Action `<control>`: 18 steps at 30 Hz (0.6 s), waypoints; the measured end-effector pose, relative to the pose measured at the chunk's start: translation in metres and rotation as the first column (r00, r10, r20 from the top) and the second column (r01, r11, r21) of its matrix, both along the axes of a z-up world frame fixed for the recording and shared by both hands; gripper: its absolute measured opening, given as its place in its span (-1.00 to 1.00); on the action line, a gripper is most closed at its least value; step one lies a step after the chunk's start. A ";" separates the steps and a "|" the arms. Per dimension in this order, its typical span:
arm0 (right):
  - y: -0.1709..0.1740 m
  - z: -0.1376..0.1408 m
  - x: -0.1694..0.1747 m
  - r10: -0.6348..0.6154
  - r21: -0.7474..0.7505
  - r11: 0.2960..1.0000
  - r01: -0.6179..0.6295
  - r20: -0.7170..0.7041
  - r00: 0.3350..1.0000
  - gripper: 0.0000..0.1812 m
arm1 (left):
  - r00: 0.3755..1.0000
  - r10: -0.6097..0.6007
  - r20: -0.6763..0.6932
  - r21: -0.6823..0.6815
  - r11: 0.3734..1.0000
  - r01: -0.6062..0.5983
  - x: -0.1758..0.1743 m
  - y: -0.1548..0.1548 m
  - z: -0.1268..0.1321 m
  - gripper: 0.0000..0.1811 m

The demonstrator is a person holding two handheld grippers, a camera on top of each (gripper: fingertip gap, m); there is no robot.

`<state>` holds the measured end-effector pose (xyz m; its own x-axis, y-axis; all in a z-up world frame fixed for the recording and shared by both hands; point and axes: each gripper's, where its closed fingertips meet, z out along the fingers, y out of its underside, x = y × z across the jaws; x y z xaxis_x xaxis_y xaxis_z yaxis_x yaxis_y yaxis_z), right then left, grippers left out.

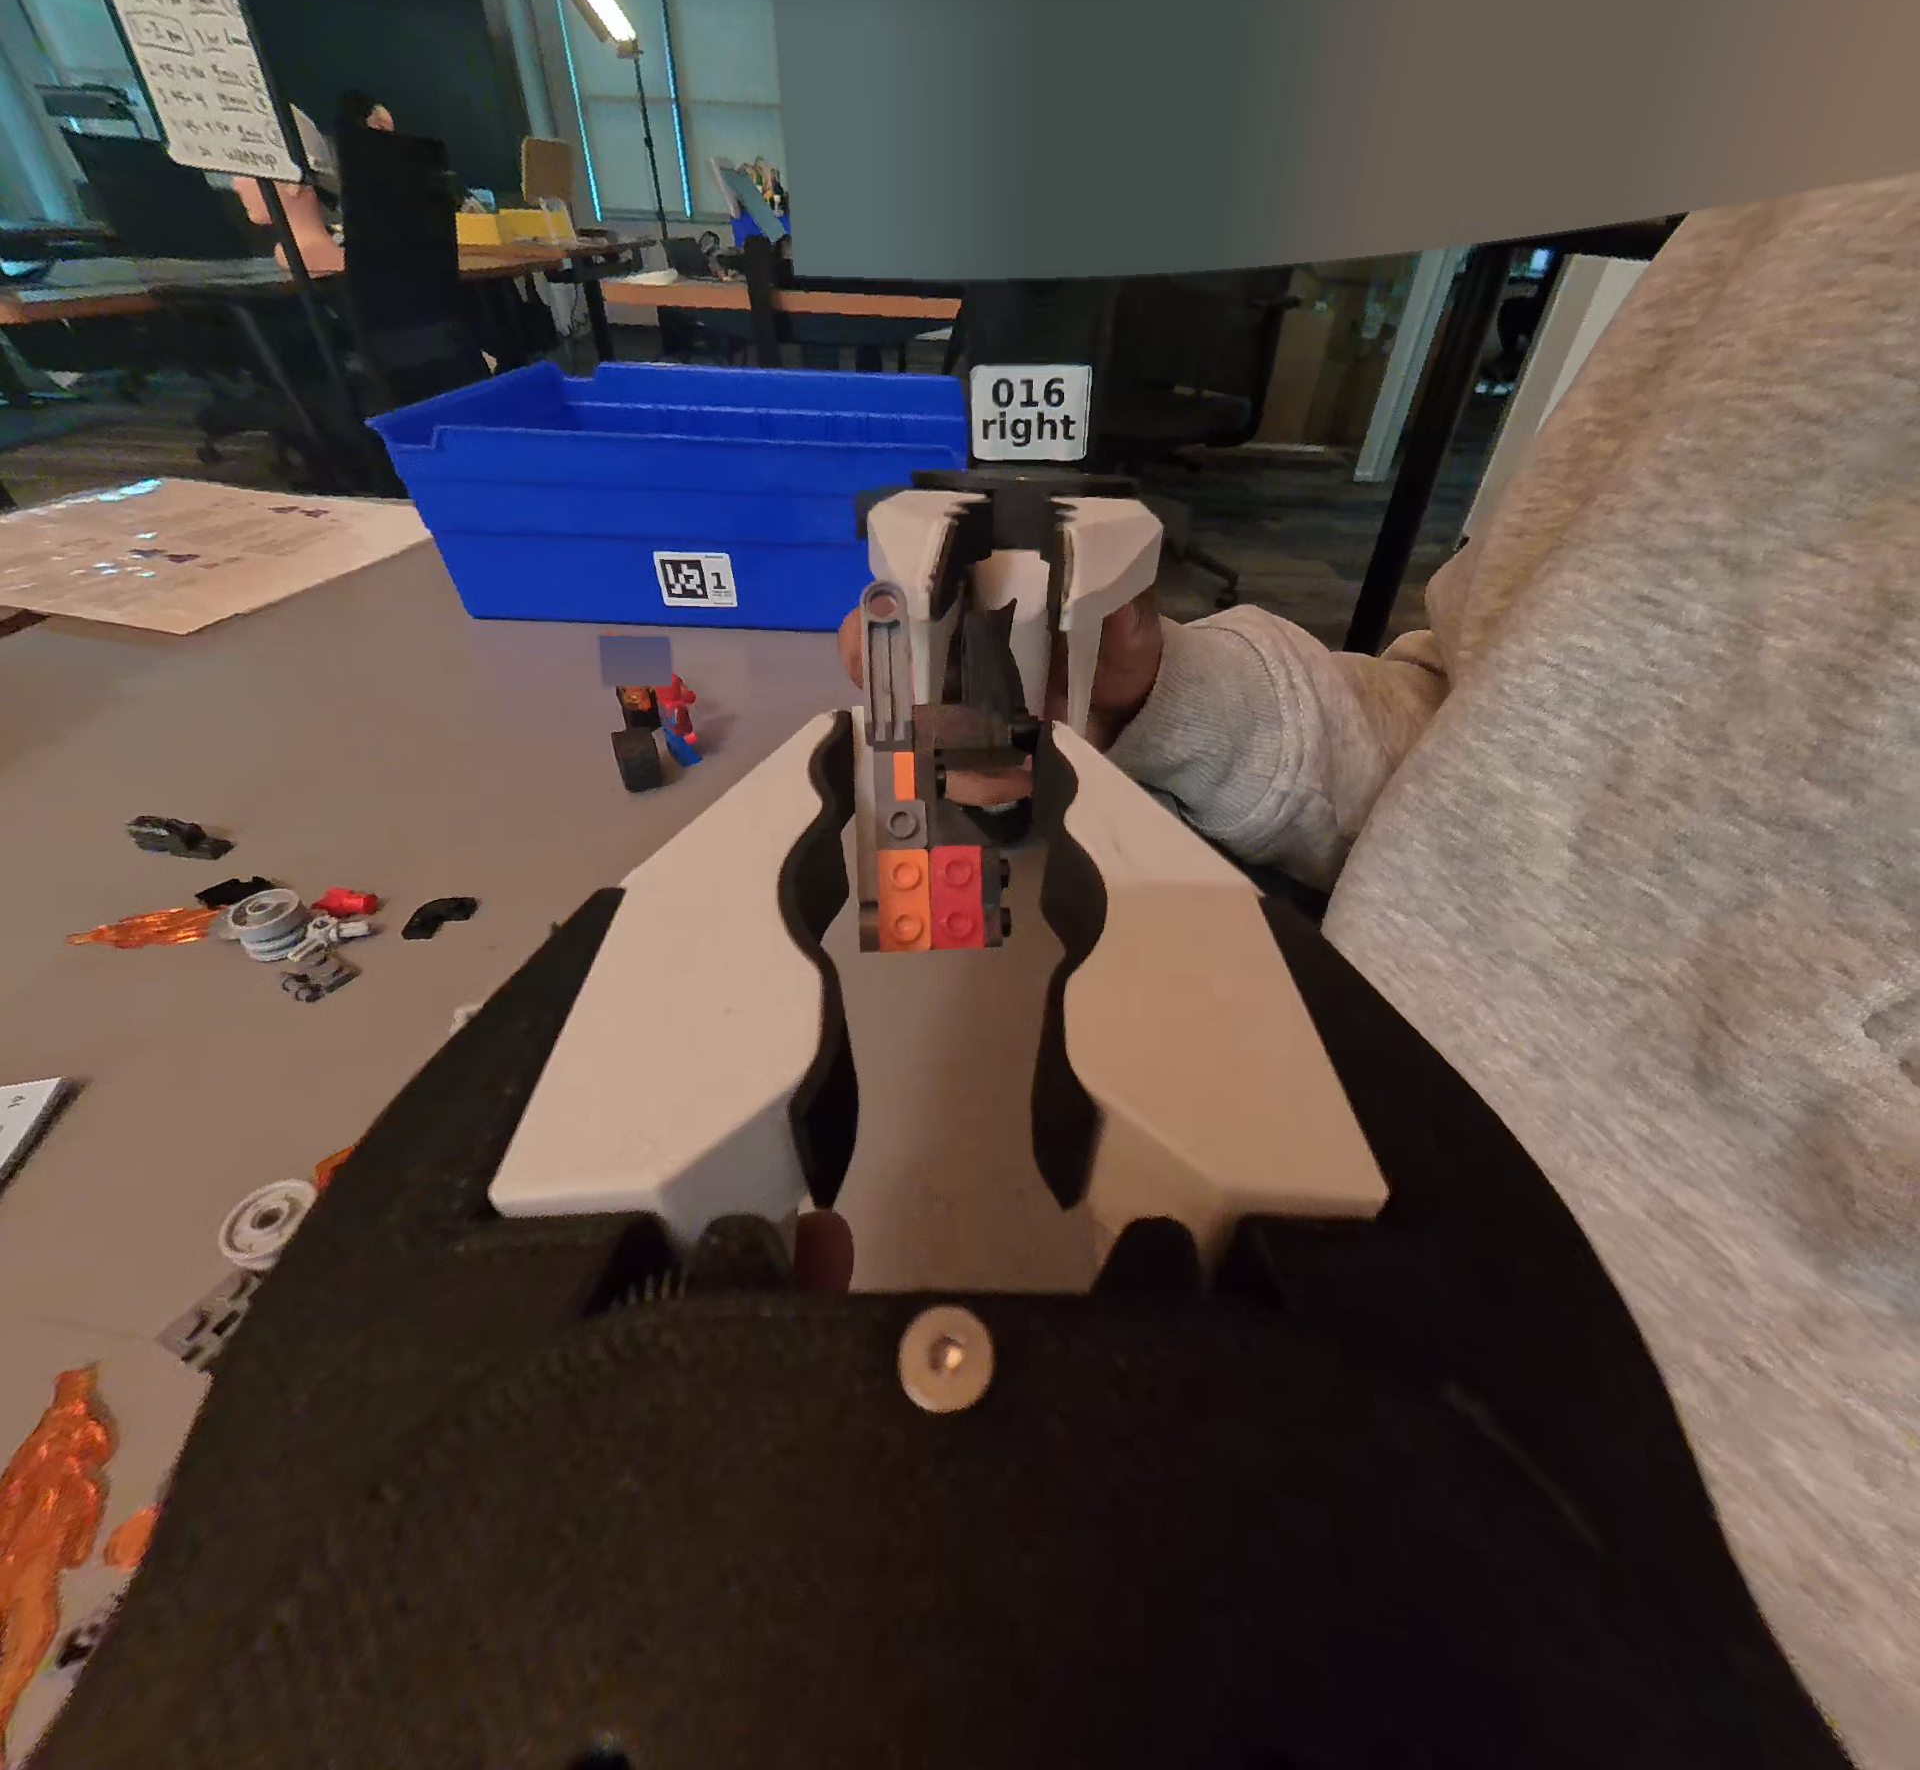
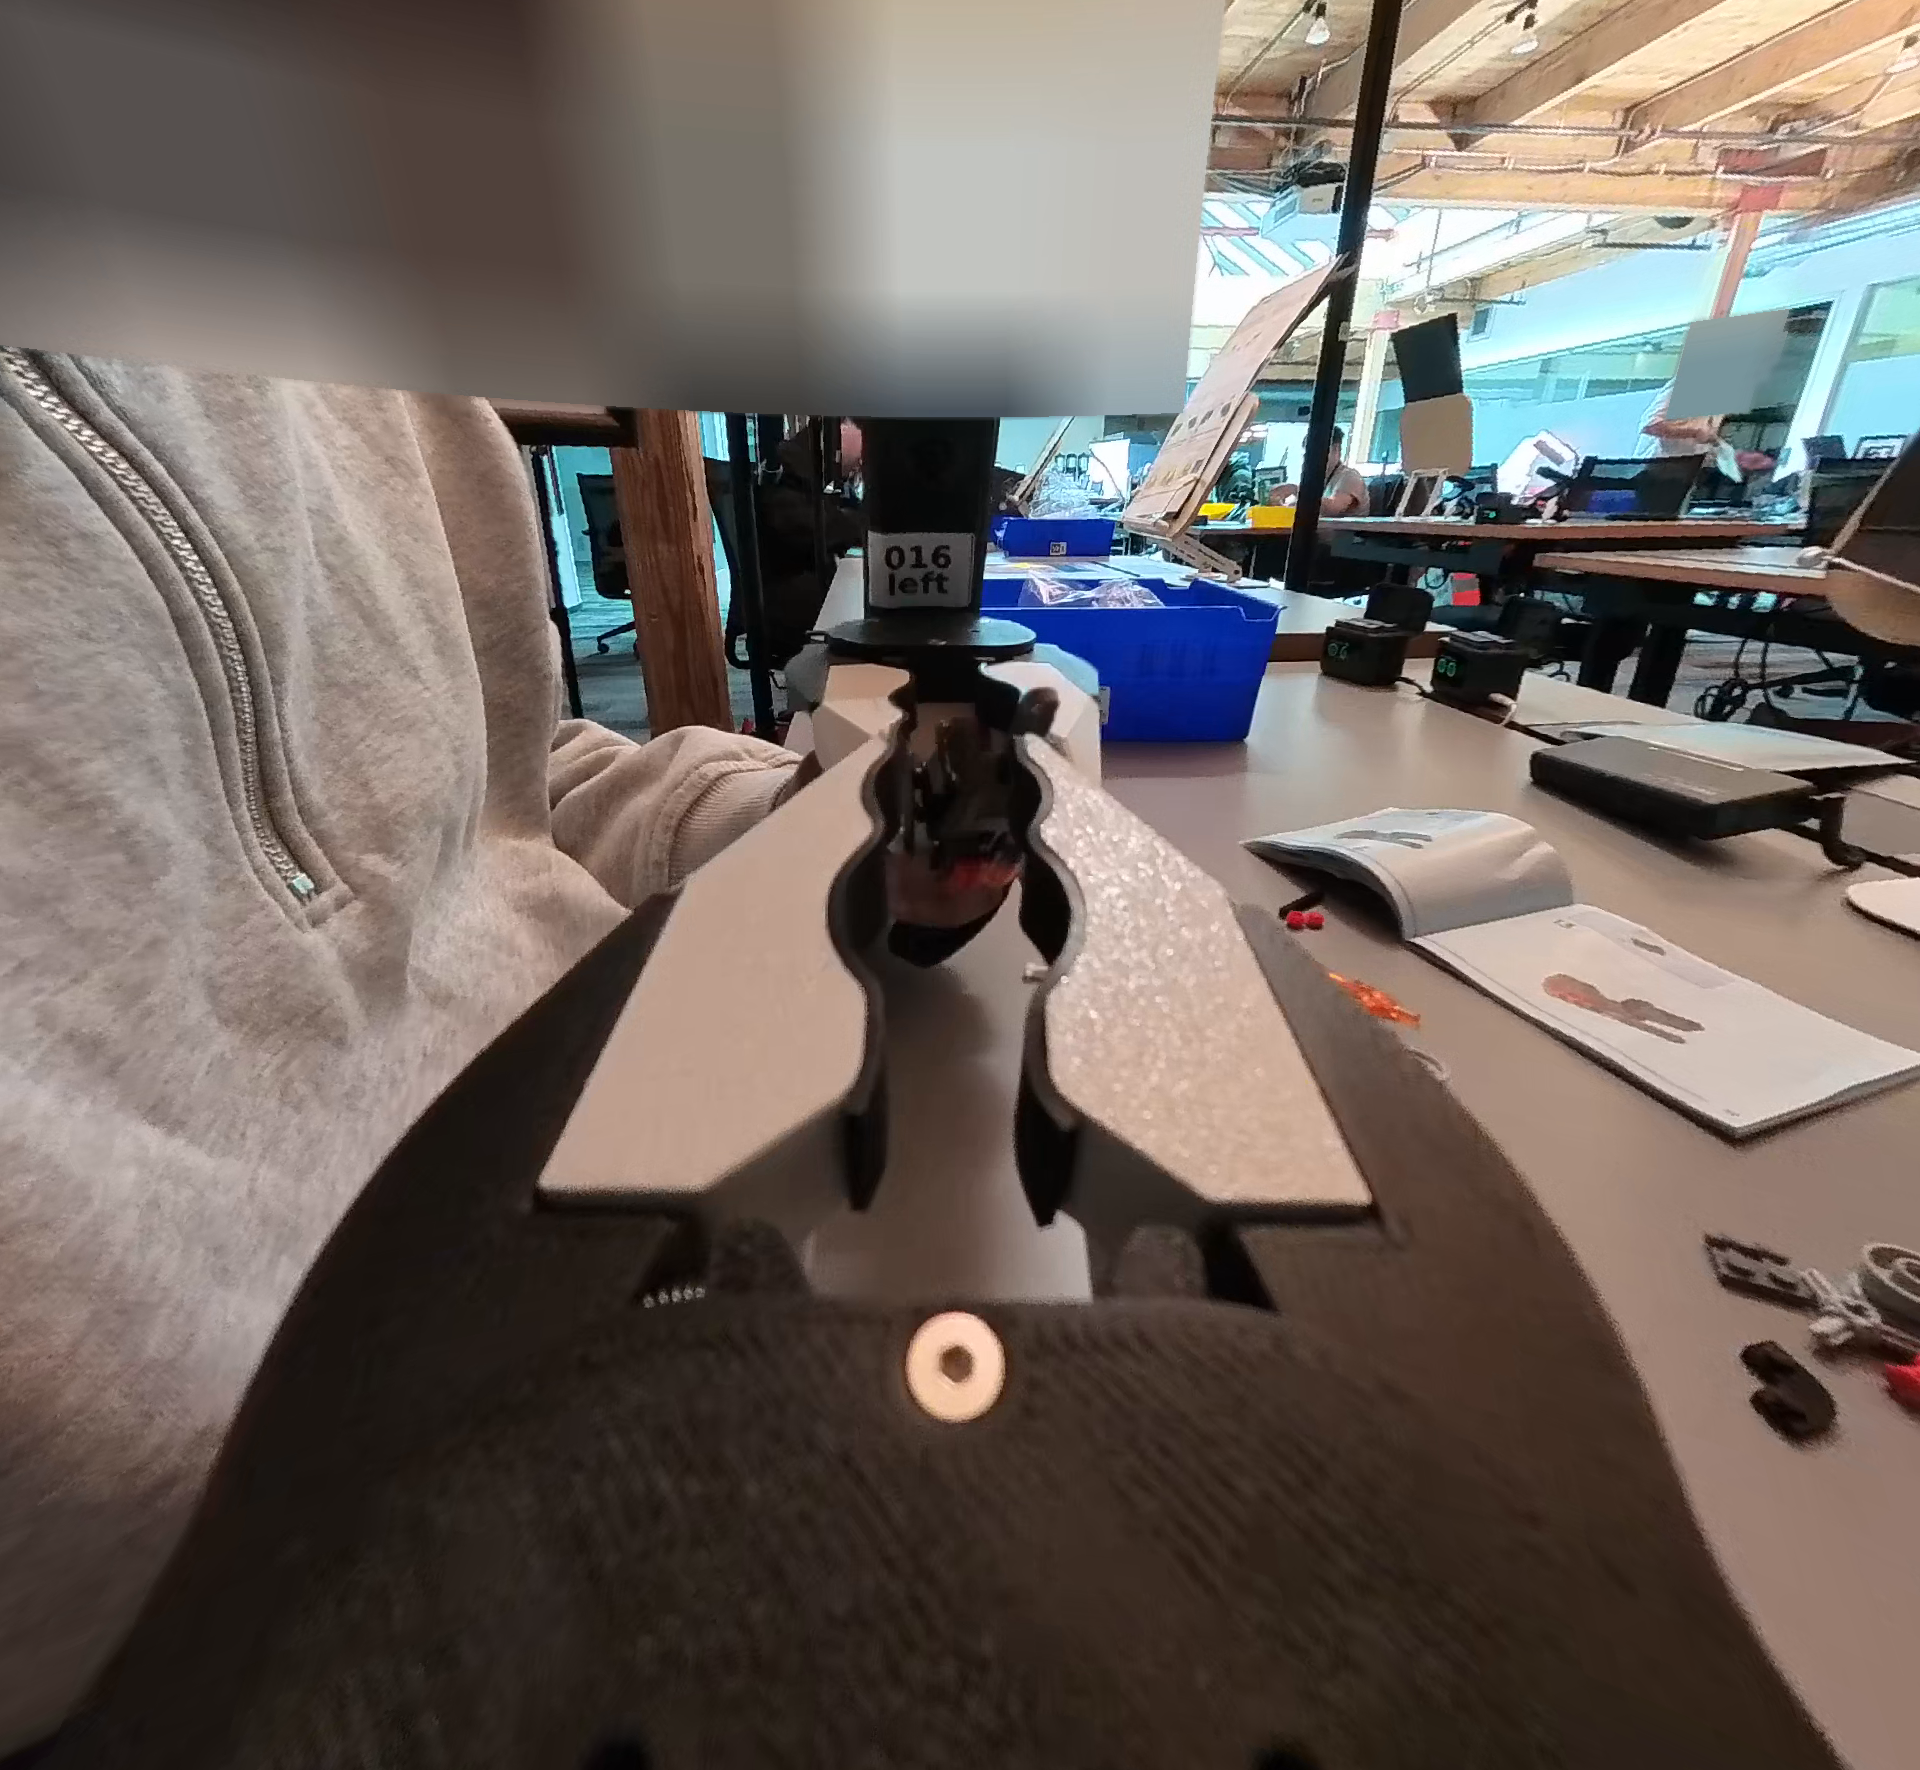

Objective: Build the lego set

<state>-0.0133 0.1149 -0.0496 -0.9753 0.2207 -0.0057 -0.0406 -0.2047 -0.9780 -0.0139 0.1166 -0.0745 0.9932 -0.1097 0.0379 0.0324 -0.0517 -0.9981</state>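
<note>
A: Two grippers met nose to nose above the grey table (image 1: 436, 785). Nearest, the left gripper (image 1: 940, 785) was clamped on a small orange, red and dark-grey brick assembly (image 1: 930, 889) with a grey lever arm sticking up.

B: And the right gripper (image 2: 951, 806)?

A: Closed on the same assembly from the far side, as best I could judge; its own view was dark and blurred there.

B: How far along was the build?

A: Partly, I'd say. Loose grey wheels (image 1: 265, 920), black bits and transparent orange flame pieces (image 1: 140, 931) lay unused to the left. Farther off stood a small red-and-blue minifigure (image 1: 677, 718), finished, then a blue plastic bin (image 1: 665, 494). The open instruction booklet (image 2: 1558, 951) lay to the right.
</note>
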 end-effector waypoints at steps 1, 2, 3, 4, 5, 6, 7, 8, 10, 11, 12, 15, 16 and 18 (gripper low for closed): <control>0.001 0.001 -0.001 -0.007 -0.008 1.000 0.007 -0.003 1.000 -0.81 | 1.000 0.005 -0.001 0.013 1.000 -0.005 -0.001 -0.001 0.001 -0.65; 0.003 0.003 -0.001 -0.015 -0.018 1.000 0.015 -0.007 1.000 -0.81 | 1.000 0.010 -0.005 0.031 0.999 -0.010 -0.003 -0.002 0.003 -0.65; 0.005 0.005 -0.002 -0.023 -0.030 0.999 0.023 -0.012 1.000 -0.82 | 1.000 0.015 -0.008 0.050 0.999 -0.015 -0.004 -0.003 0.005 -0.65; 0.007 0.007 -0.002 -0.031 -0.044 0.999 0.030 -0.017 0.999 -0.83 | 1.000 0.016 -0.011 0.069 0.998 -0.016 -0.004 -0.004 0.008 -0.65; 0.009 0.010 -0.002 -0.038 -0.059 0.998 0.037 -0.021 0.999 -0.83 | 1.000 0.015 -0.014 0.086 0.996 -0.014 -0.004 -0.005 0.010 -0.65; 0.010 0.012 -0.003 -0.043 -0.073 0.996 0.041 -0.023 0.999 -0.84 | 1.000 0.009 -0.019 0.105 0.994 -0.007 -0.004 -0.006 0.012 -0.65; 0.012 0.013 -0.002 -0.047 -0.085 0.995 0.044 -0.025 0.999 -0.84 | 1.000 0.004 -0.027 0.124 0.992 -0.001 -0.003 -0.006 0.014 -0.65; 0.013 0.014 -0.003 -0.051 -0.092 0.995 0.048 -0.026 0.998 -0.85 | 0.999 0.003 -0.034 0.141 0.990 0.002 -0.003 -0.007 0.016 -0.65; 0.013 0.015 -0.003 -0.057 -0.096 0.994 0.053 -0.031 0.998 -0.85 | 0.999 0.006 -0.035 0.165 0.986 0.000 -0.004 -0.008 0.019 -0.65; 0.013 0.015 -0.003 -0.059 -0.096 0.994 0.055 -0.032 0.998 -0.85 | 1.000 0.008 -0.025 0.170 0.985 -0.003 -0.005 -0.009 0.020 -0.65; 0.013 0.015 -0.002 -0.061 -0.095 0.994 0.057 -0.034 0.998 -0.85 | 1.000 0.006 -0.012 0.174 0.985 -0.004 -0.007 -0.009 0.020 -0.65; 0.012 0.015 -0.003 -0.069 -0.094 0.993 0.065 -0.038 0.997 -0.86 | 1.000 -0.003 0.026 0.183 0.983 -0.002 -0.009 -0.010 0.022 -0.65; 0.012 0.015 -0.003 -0.072 -0.095 0.993 0.068 -0.039 0.997 -0.86 | 0.999 -0.005 0.036 0.180 0.984 -0.002 -0.009 -0.010 0.021 -0.65; 0.011 0.015 -0.005 -0.081 -0.095 0.993 0.077 -0.042 0.996 -0.87 | 0.998 -0.009 0.067 0.161 0.987 -0.002 -0.010 -0.009 0.018 -0.65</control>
